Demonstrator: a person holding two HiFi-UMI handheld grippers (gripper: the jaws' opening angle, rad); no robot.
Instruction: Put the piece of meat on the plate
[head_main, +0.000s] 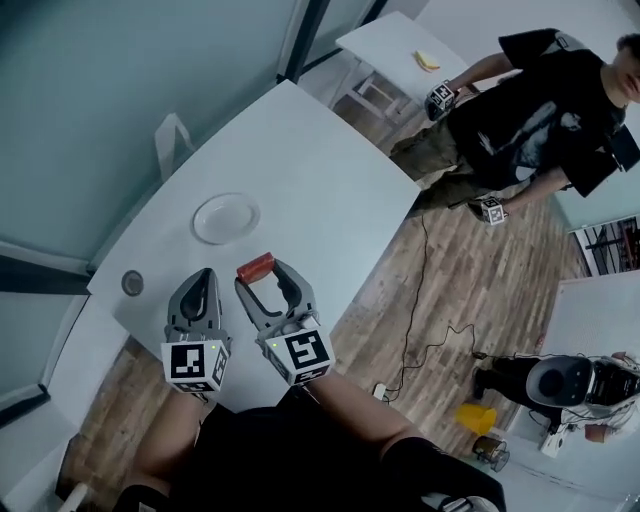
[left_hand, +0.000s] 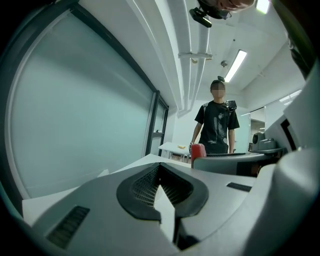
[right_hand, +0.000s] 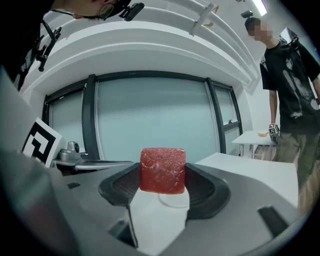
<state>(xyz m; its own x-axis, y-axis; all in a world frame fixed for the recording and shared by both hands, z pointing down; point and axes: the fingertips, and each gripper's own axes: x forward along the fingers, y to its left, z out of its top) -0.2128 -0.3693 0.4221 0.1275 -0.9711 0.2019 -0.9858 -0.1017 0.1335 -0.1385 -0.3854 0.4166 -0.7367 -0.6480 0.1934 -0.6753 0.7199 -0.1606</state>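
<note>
My right gripper (head_main: 262, 270) is shut on a red piece of meat (head_main: 254, 267), held above the white table's near part. In the right gripper view the red block of meat (right_hand: 162, 170) sits clamped between the two dark pads (right_hand: 205, 187). A white round plate (head_main: 226, 217) lies on the table beyond and left of the meat; its rim (right_hand: 175, 201) shows just under the block. My left gripper (head_main: 203, 285) hovers beside the right one, jaws shut with nothing between them. In the left gripper view its pads (left_hand: 170, 189) meet, and the meat (left_hand: 198, 149) shows at the right.
A small grey round thing (head_main: 132, 283) lies near the table's left edge. A white chair (head_main: 172, 140) stands behind the table (head_main: 300, 170). A person in black (head_main: 540, 110) with two grippers stands on the wooden floor at the right, beside a second table (head_main: 400, 45). A cable (head_main: 425, 330) runs across the floor.
</note>
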